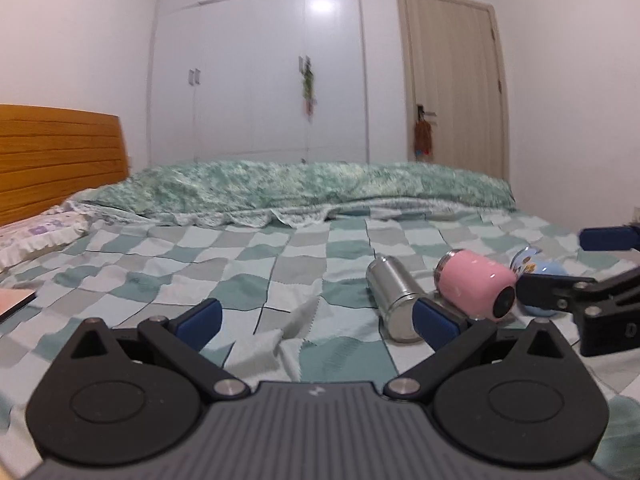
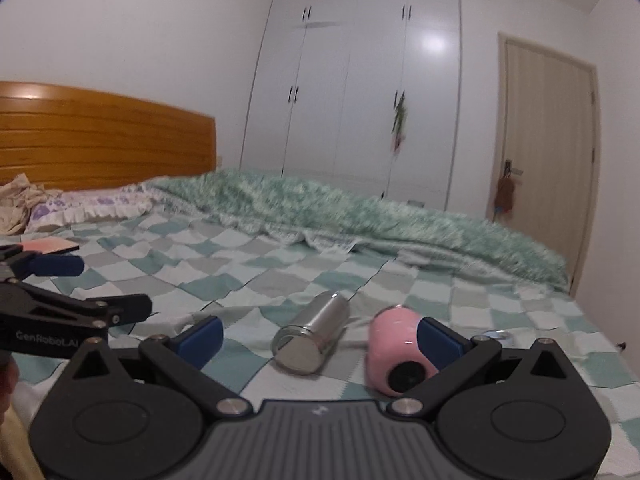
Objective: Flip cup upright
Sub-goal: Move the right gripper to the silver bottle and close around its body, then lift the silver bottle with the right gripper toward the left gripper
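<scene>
We see the pink rounded cup with a black base (image 2: 394,354) lying on its side on the green-and-white checked bedsheet (image 2: 280,276), at lower right of centre in the right wrist view. Just left of it lies a shiny steel cylindrical flask (image 2: 314,338), also on its side. In the left wrist view a pale blue patterned cup (image 1: 540,270) lies behind the pink one. Our right gripper (image 2: 320,334) has its jaws wide apart, holding nothing; our left gripper (image 1: 318,318) is likewise spread and empty.
</scene>
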Motion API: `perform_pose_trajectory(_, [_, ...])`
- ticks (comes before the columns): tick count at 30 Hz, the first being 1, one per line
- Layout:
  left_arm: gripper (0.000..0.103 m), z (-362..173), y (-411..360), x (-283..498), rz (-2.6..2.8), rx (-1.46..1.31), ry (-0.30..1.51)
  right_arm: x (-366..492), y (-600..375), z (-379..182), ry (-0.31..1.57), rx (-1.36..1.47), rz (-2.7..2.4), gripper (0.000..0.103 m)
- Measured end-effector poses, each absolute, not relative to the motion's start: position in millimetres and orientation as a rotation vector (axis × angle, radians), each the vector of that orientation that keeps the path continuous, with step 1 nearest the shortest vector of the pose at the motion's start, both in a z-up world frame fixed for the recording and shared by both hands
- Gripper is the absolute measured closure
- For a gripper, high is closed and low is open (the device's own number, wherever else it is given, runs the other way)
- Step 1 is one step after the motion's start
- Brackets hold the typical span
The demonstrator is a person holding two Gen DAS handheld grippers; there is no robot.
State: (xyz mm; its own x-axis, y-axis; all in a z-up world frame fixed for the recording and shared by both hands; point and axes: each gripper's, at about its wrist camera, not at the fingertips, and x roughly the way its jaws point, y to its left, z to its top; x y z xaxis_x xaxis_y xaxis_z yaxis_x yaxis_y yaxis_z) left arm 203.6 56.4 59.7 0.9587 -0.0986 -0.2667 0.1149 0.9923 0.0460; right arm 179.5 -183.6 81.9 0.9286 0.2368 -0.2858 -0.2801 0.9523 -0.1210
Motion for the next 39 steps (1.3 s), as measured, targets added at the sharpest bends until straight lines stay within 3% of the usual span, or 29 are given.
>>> perform_pose_trajectory(19, [0.000, 35, 98, 346, -0.195, 0.166, 0.429, 373, -117, 58, 0.585, -0.187, 0.215, 0.000])
perform_pose_trajectory(25, [0.000, 25, 101, 370, -0.223, 0.157, 0.467, 414, -112, 32, 0.701, -0.183, 0.168, 0.016])
perform_pose_trajectory(29, [0.000, 23, 101, 378, -0.234, 0.165, 0.477, 430, -111, 19, 0.759, -0.178, 0.151, 0.034])
perform_pose_trajectory(39, [0.000, 25, 106, 367, -0.239, 0.155, 0.476, 438, -110, 12, 0.822, -0.160, 0.158, 0.040])
